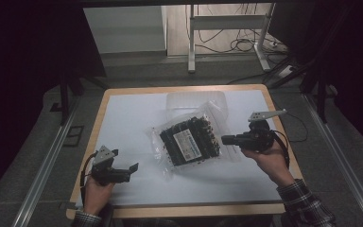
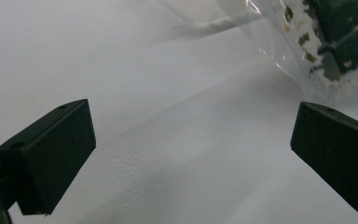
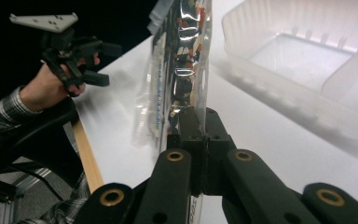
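On the white counter, just before the clear tray, the right tongs are pinching the parts bag edge; left tongs, spread wide, should next be gripping its near corner.

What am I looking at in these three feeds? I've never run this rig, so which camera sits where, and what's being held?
A person at a table holds a two-jaw gripper in each hand. The high view looks down from above; each other view rides on one gripper. The right gripper is shut on the edge of a clear bag of dark parts. The left gripper is open, holding nothing, just short of the bag. A clear plastic tray lies behind the bag.
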Available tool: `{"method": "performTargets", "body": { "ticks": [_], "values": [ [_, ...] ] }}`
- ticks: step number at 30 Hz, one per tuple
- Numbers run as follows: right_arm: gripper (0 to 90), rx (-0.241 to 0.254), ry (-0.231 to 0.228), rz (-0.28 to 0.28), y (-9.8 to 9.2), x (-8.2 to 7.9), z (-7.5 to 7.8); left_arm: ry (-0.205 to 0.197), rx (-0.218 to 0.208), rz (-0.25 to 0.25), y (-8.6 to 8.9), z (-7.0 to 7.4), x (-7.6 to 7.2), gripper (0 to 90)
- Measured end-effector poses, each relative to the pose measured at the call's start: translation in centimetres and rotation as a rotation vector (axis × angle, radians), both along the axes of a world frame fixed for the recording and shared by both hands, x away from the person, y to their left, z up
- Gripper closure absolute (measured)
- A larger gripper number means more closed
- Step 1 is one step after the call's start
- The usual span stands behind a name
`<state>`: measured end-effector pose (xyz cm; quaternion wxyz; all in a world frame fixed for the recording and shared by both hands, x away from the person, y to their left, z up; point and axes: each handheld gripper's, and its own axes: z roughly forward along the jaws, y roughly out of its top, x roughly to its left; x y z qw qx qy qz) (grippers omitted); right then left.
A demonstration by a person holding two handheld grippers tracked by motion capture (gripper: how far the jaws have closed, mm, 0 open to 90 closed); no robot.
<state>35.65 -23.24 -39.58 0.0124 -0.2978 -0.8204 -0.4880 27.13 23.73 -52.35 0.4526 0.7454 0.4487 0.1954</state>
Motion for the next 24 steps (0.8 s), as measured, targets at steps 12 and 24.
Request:
{"method": "performTargets", "body": {
  "ticks": [12,24],
  "values": [
    [89.2,-0.03,-0.055,0.0,0.1,0.1,3.8,0.003,0.005,0.001,0.0,0.0,0.1,0.0],
    [89.2,-0.034,-0.087,-0.057,-0.2,1.3,6.6,0.005,0.012,-0.005,-0.1,-0.1,0.1,0.0]
  ]
}}
